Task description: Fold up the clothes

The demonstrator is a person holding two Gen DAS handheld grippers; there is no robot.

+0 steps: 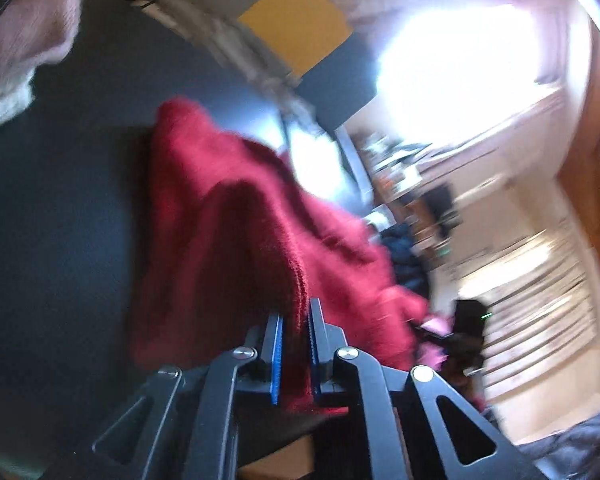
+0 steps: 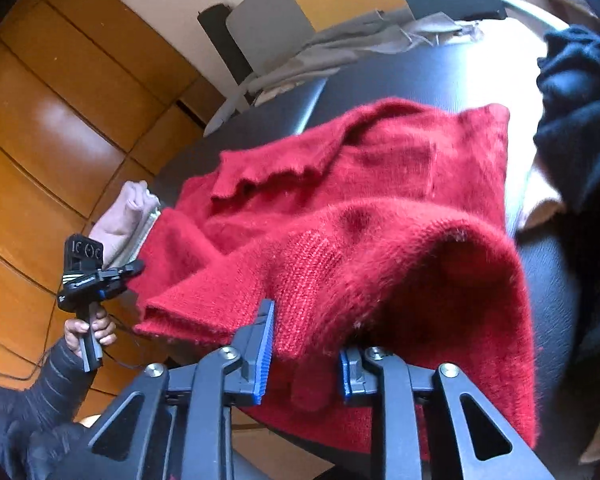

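Both hand-held grippers clamp the near hem of the fuzzy red knitted sweater (image 2: 360,208), the left hand-held gripper (image 1: 295,344) low centre and the right hand-held gripper (image 2: 306,356) likewise, its body stretching away up-frame across the dark tabletop (image 2: 420,76).

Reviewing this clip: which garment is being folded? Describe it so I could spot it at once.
On the dark table lies a fuzzy red sweater, spread across the middle. The right gripper and left gripper each pinch an edge of it. Unlike the navy garment beside it and the pale pink one, it is bright red.
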